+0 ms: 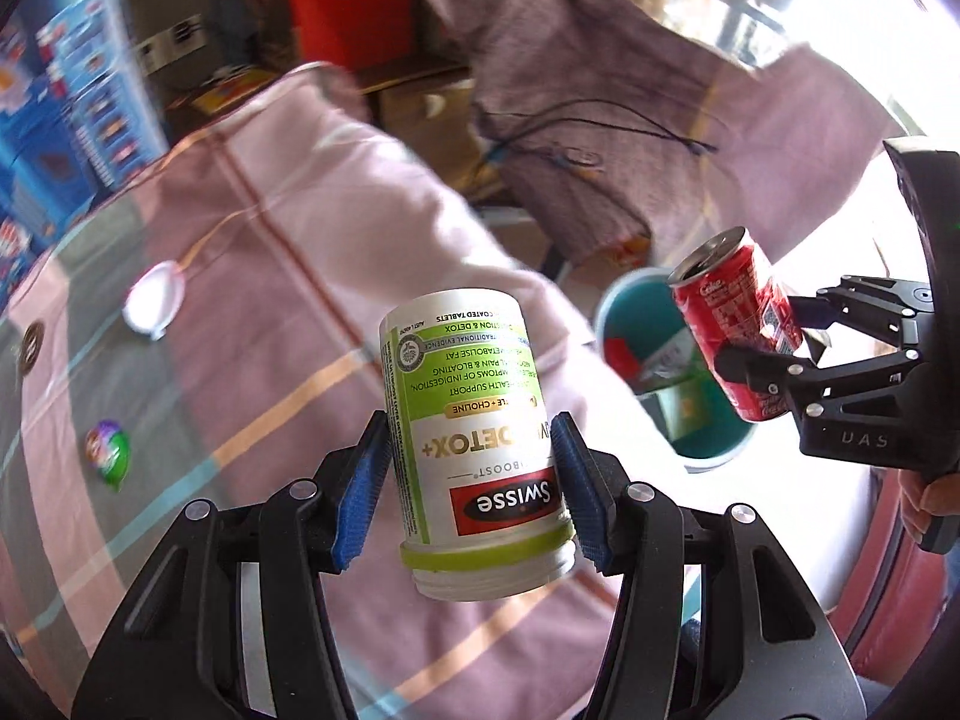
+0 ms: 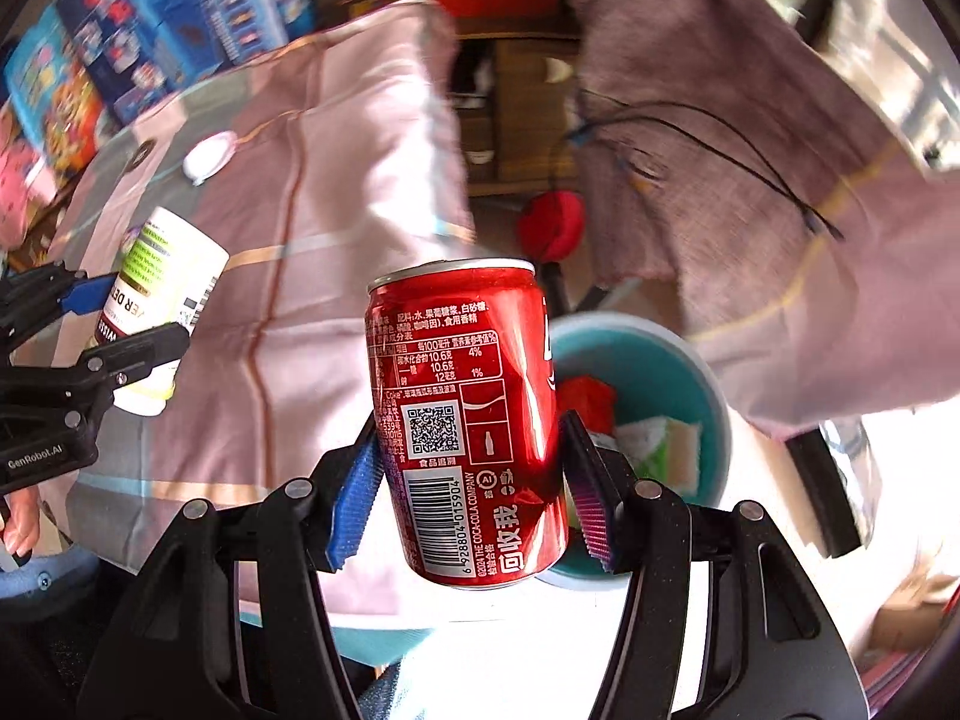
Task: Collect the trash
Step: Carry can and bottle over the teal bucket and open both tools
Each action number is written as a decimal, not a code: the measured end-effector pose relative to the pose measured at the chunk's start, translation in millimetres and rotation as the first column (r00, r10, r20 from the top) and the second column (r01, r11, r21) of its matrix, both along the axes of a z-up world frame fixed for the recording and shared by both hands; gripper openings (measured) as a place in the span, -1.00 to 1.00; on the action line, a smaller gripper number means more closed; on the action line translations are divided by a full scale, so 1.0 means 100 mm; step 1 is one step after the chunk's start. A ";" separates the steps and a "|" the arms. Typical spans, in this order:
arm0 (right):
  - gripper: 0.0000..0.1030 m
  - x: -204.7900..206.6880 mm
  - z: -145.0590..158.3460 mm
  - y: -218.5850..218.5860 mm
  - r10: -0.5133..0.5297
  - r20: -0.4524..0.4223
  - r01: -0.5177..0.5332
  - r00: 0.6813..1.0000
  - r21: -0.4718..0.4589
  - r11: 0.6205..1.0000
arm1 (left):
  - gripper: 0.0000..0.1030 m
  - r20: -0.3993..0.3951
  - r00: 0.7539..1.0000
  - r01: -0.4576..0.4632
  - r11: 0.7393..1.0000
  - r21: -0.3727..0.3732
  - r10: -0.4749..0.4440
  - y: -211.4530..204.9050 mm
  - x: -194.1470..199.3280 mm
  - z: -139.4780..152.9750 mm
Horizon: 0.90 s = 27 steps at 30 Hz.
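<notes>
Here the left tongs (image 1: 471, 480) pinch a supplement bottle (image 1: 474, 420), the right tongs (image 2: 471, 480) a red can (image 2: 468, 414).

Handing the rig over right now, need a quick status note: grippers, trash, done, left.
Left gripper: shut on the white plastic supplement bottle with the green label, cap off, held upside down above the pink checked cloth.
Right gripper: shut on the red soda can, held in the air.
Teal round bin: on the floor beyond the cloth's edge, already holding some red, white and green scraps.
Done: both items picked up.
Left: drop both in the bin, then fetch the small green wrapper and the white round lid lying on the cloth.
</notes>
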State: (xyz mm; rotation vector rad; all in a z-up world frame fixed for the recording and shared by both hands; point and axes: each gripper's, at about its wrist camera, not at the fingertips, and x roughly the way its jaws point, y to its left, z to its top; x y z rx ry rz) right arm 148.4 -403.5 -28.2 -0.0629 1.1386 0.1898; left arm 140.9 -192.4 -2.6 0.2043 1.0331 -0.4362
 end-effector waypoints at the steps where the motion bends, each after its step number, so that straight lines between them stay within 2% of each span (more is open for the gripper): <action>1: 0.07 -0.02 -0.01 -0.10 -0.016 0.002 0.016 1.000 -0.001 1.000 | 0.07 -0.003 1.000 0.010 1.000 0.000 -0.010 -0.07 0.00 -0.01; 7: 0.07 -0.12 -0.10 -0.57 -0.088 -0.018 0.088 0.996 0.006 0.996 | 0.08 -0.027 0.995 0.093 0.996 0.000 -0.093 -0.58 -0.02 -0.09; 16: 0.08 -0.17 -0.21 -1.07 -0.175 -0.048 0.176 0.983 0.005 0.984 | 0.08 -0.058 0.983 0.176 0.984 -0.009 -0.176 -1.12 0.05 -0.23; 27: 0.09 -0.01 -0.45 -1.24 -0.209 -0.114 0.212 0.971 0.014 0.977 | 0.08 -0.122 0.963 0.237 0.971 -0.030 -0.239 -1.52 0.20 -0.53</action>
